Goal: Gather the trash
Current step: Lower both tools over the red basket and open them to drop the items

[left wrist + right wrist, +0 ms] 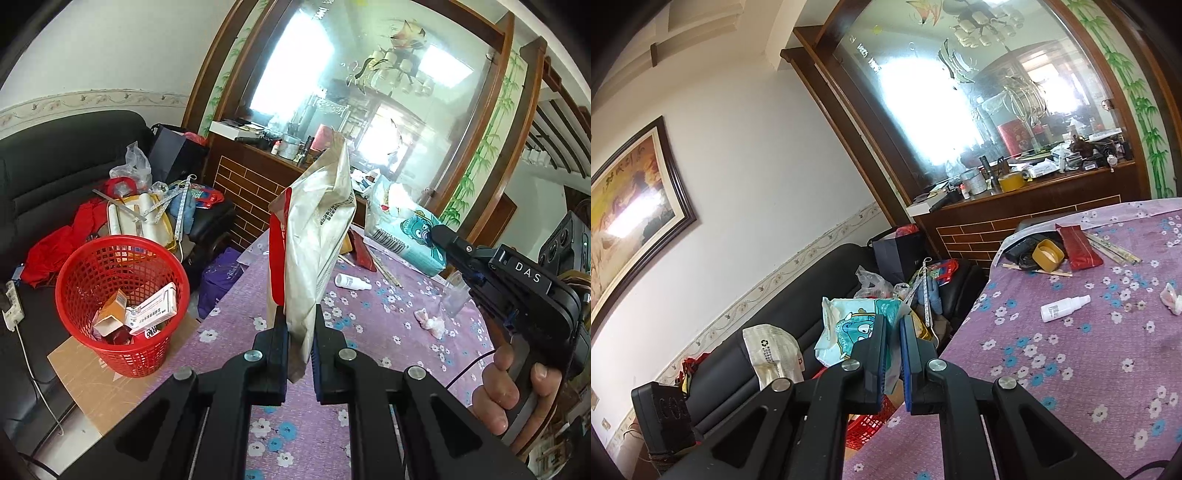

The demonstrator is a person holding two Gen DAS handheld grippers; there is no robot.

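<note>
Silver-white foil bag (317, 236) is clamped at its bottom edge in our left gripper (300, 343), jaws closed tight on it. It stands near upright, long axis vertical, open torn end pointing up toward 12 o'clock, red side panel facing 9.

Our right gripper (894, 354) is pinched shut on the teal cartoon-print wrapper (849, 328); that one bunches out toward 10 o'clock, and we can't really call an axis on it, too crumpled.

Red mesh bin (122, 302) sits off the table (295, 443) edge at 9 o'clock in the left wrist view, already holding a few cartons.

To do the drop well: we'd carry each piece fully over the rim before letting go, tip the foil bag so it goes in end-first, not across the opening, and release one side at a time so nothing bounces out onto the cardboard (92, 384) underneath.
</note>
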